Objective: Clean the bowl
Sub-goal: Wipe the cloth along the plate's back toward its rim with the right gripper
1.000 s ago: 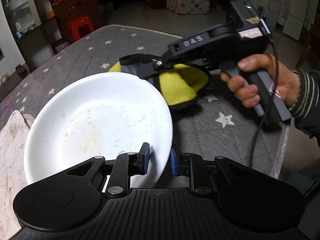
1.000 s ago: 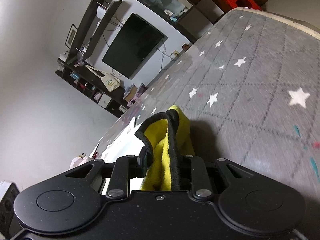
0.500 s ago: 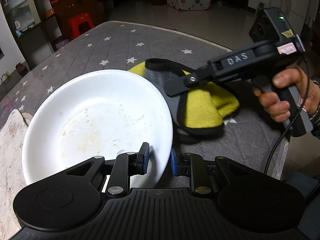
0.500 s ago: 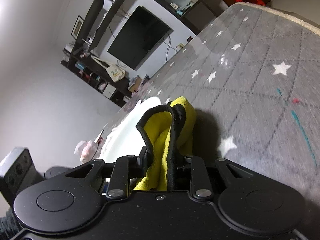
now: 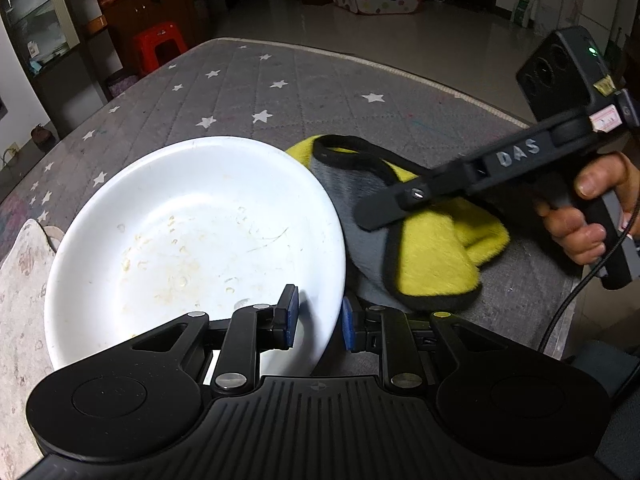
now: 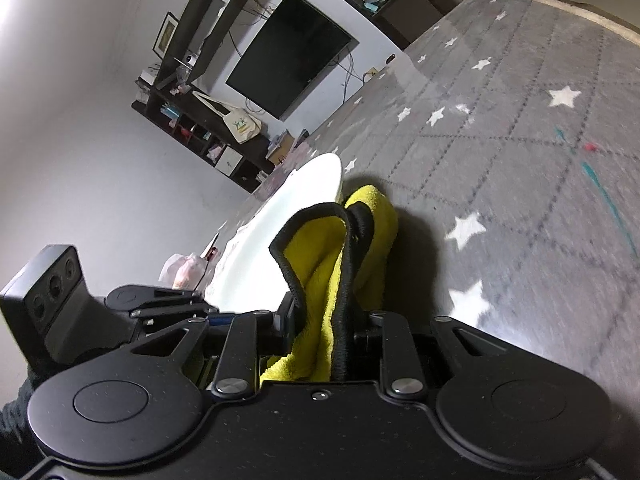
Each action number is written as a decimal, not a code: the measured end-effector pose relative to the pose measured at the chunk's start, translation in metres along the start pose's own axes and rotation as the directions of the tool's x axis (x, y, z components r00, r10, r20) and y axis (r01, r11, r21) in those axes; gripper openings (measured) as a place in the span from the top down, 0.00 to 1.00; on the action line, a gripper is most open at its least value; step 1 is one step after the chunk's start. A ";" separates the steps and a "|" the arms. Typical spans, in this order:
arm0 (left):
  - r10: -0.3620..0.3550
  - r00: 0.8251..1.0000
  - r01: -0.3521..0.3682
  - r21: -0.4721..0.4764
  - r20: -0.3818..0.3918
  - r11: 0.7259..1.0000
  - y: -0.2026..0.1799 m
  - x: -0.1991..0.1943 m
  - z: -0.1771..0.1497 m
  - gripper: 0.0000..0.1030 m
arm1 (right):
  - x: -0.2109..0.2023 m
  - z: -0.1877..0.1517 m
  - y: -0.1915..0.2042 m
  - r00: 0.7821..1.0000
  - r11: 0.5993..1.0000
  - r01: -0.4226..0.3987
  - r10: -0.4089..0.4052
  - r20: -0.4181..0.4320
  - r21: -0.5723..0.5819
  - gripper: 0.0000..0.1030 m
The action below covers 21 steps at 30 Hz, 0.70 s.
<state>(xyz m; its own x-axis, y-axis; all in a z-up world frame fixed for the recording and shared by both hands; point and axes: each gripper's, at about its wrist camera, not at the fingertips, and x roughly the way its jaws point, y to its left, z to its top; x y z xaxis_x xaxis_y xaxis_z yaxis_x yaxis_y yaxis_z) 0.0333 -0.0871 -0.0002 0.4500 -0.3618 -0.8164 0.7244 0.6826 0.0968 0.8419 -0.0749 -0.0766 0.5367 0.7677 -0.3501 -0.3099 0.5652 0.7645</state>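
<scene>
A white bowl (image 5: 192,232) with dried food smears lies tilted on the grey star-patterned cover. My left gripper (image 5: 318,322) is shut on its near rim, one blue pad inside and one outside. To the right of the bowl, my right gripper (image 5: 372,216) is shut on a yellow cloth (image 5: 436,256) with a grey back and black edging; the cloth hangs onto the cover beside the bowl's right rim. In the right wrist view the cloth (image 6: 316,264) stands folded between the fingers of the right gripper (image 6: 324,320), with the bowl (image 6: 272,240) just beyond it at left.
A person's hand (image 5: 588,208) grips the right gripper's handle. The grey cover (image 5: 280,92) ends at an edge on the right. A pale patterned mat (image 5: 20,280) lies left of the bowl. A red stool (image 5: 158,46) stands on the floor beyond.
The right gripper has carried the cloth from behind the bowl's far rim round to its right side and nearer. The bowl has come into the right wrist view. The left grip is unchanged.
</scene>
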 end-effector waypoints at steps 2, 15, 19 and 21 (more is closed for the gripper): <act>-0.001 1.000 0.001 -0.001 0.004 1.000 0.005 0.001 -0.009 0.78 | 0.003 0.004 -0.001 1.000 1.000 -0.001 0.001 0.011 0.001 0.75; 0.000 1.000 0.000 -0.010 0.010 1.000 0.005 0.007 -0.007 0.78 | 0.021 0.045 -0.011 0.998 0.999 0.029 -0.030 0.063 0.031 0.75; 0.000 1.000 0.000 -0.011 0.012 1.000 0.004 0.007 -0.008 0.78 | 0.029 0.056 -0.011 0.997 0.999 0.036 -0.039 0.070 0.038 0.75; 0.001 1.000 -0.001 -0.010 0.012 1.000 0.001 0.006 -0.007 0.78 | 0.033 0.061 -0.011 0.996 0.998 0.040 -0.043 0.073 0.041 0.75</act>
<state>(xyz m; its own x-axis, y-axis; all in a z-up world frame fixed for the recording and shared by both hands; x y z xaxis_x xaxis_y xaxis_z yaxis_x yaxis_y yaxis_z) 0.0329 -0.0843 -0.0091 0.4568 -0.3687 -0.8096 0.7185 0.6894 0.0914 0.9105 -0.0744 -0.0636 0.6057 0.7183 -0.3422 -0.2552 0.5828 0.7715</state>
